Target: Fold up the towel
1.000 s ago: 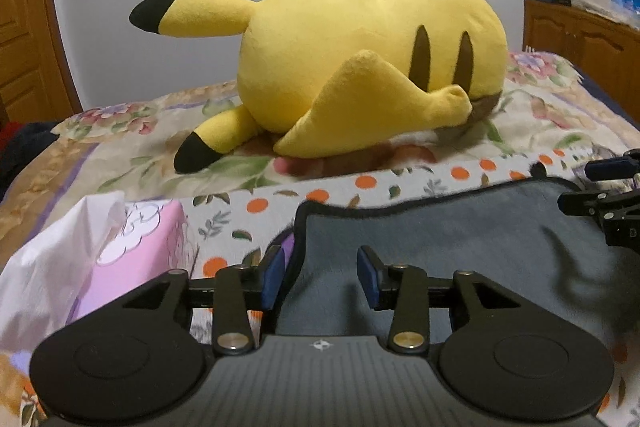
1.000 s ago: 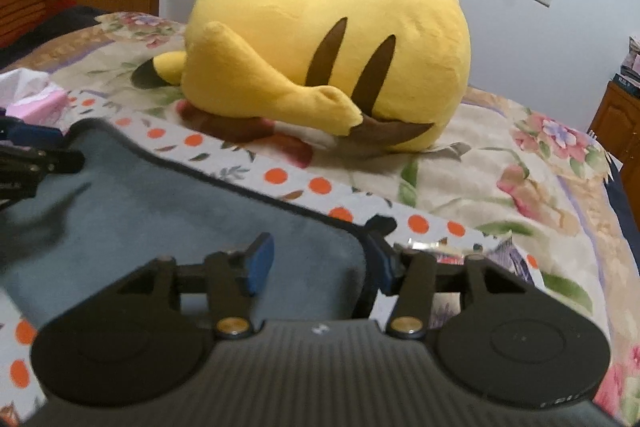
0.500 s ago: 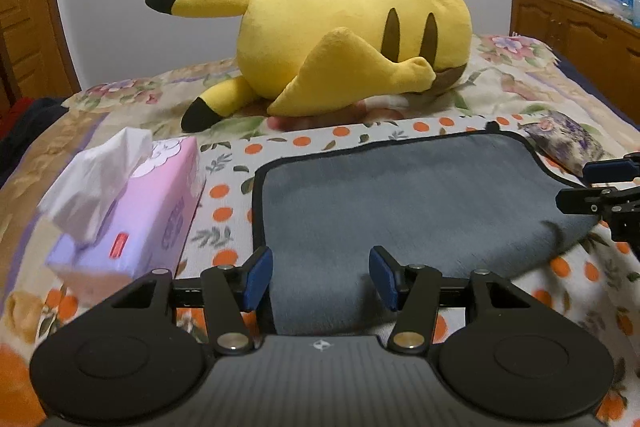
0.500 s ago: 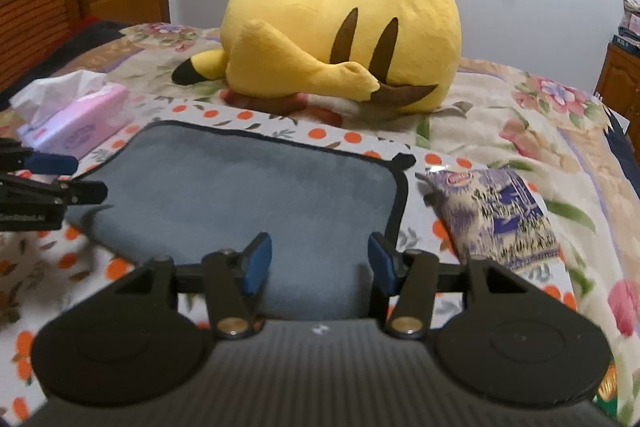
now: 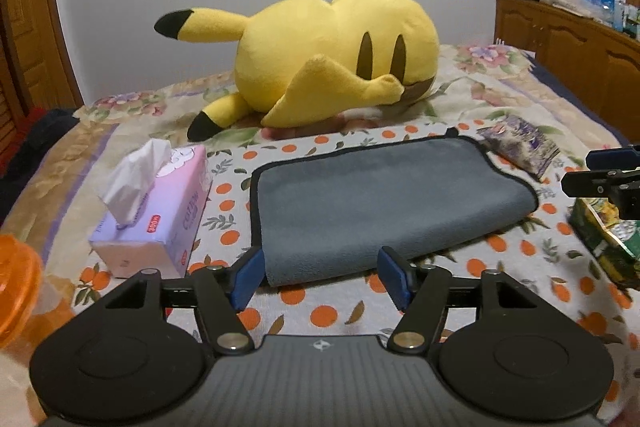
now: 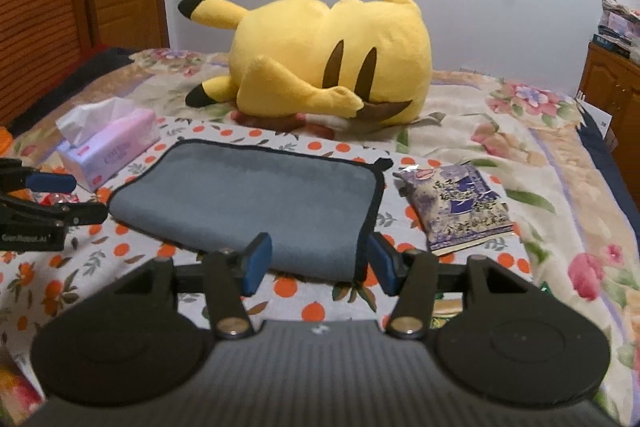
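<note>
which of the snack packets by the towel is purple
The purple snack packet, lying flat just off the grey towel's right edge. The other one, the green packet, sits nearer the camera under the right gripper and is green and gold.

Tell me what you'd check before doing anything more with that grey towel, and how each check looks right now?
1. Towel already folded once: ok, a rounded fold edge faces the cameras and the bound edges lie at the far side.
2. Left tool free: ok, fingers apart, nothing between them.
3. Right tool free: ok, fingers apart, nothing between them.
4. Room beside the towel: ok on the left, where the tissue box sits apart from it; on the right the snack packet lies close to the towel's edge.
5. Layers lined up evenly: cannot tell, the lower layer is hidden.
6. Plush toy out of the way: ok, it lies beyond the far edge.
</note>
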The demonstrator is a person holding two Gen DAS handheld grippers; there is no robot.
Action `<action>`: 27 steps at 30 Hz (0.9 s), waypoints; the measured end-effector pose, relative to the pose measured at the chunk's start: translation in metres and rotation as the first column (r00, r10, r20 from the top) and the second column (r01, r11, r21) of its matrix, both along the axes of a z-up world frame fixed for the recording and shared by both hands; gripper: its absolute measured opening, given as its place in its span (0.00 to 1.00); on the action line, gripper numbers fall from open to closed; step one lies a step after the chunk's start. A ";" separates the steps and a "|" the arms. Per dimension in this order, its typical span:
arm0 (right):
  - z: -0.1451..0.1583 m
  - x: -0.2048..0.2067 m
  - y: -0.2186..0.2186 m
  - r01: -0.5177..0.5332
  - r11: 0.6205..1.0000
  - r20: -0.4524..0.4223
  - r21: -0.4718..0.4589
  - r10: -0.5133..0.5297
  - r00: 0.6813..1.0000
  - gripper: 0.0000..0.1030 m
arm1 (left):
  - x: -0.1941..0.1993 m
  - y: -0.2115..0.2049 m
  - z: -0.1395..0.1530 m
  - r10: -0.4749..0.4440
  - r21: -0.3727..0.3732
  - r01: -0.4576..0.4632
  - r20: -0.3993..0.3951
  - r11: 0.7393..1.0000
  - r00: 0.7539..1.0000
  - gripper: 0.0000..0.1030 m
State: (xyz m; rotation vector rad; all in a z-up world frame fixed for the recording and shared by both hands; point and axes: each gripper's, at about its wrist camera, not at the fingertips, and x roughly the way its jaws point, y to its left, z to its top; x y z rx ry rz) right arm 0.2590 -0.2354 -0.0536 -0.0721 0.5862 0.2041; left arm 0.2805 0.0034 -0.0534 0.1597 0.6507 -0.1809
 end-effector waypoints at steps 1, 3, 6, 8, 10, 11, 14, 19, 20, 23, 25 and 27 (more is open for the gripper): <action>0.003 -0.003 -0.001 0.002 1.000 0.004 0.001 -0.002 1.000 0.53 | -0.004 0.000 0.003 0.002 -0.001 -0.002 0.004 1.000 1.000 0.66; 0.007 -0.011 -0.002 0.006 1.000 0.010 0.009 -0.006 1.000 0.53 | -0.012 0.000 0.009 -0.003 -0.005 0.003 0.008 1.000 1.000 0.70; 0.013 -0.021 -0.003 0.009 1.000 0.019 0.018 -0.009 1.000 0.55 | -0.024 -0.001 0.015 -0.006 -0.006 0.006 0.018 1.000 1.000 0.73; 0.015 -0.028 -0.004 0.009 1.000 0.021 0.023 -0.009 1.000 0.55 | -0.032 -0.002 0.017 -0.010 -0.001 0.010 0.020 1.000 1.000 0.73; 0.018 -0.035 -0.004 0.008 1.000 0.027 0.026 -0.009 1.000 0.55 | -0.038 -0.003 0.020 -0.009 0.004 0.009 0.023 1.000 1.000 0.75; 0.020 -0.039 -0.004 0.008 1.000 0.030 0.029 -0.009 0.999 0.55 | -0.041 -0.003 0.021 -0.009 0.003 0.009 0.026 1.000 1.000 0.76; 0.023 -0.049 -0.006 0.013 0.999 0.038 0.039 -0.015 0.999 0.57 | -0.051 -0.003 0.027 -0.005 -0.007 0.005 0.025 1.000 1.000 0.78; 0.027 -0.066 -0.008 0.020 0.999 0.047 0.032 -0.021 0.999 0.60 | -0.070 -0.004 0.037 -0.011 -0.024 0.012 0.034 1.000 0.999 0.82; 0.028 -0.069 -0.009 0.023 0.999 0.049 0.032 -0.024 0.999 0.60 | -0.074 -0.004 0.039 -0.013 -0.023 0.014 0.036 1.000 0.999 0.83; 0.031 -0.078 -0.012 0.030 0.999 0.055 0.039 -0.032 0.998 0.62 | -0.085 -0.006 0.044 -0.018 -0.025 0.019 0.037 1.000 0.999 0.86; 0.033 -0.083 -0.013 0.032 0.999 0.059 0.042 -0.035 0.998 0.62 | -0.091 -0.008 0.048 -0.024 -0.023 0.025 0.035 0.999 0.999 0.87; 0.035 -0.088 -0.012 0.028 0.999 0.064 0.043 -0.030 0.997 0.62 | -0.099 -0.011 0.052 -0.031 -0.019 0.032 0.040 0.999 0.999 0.91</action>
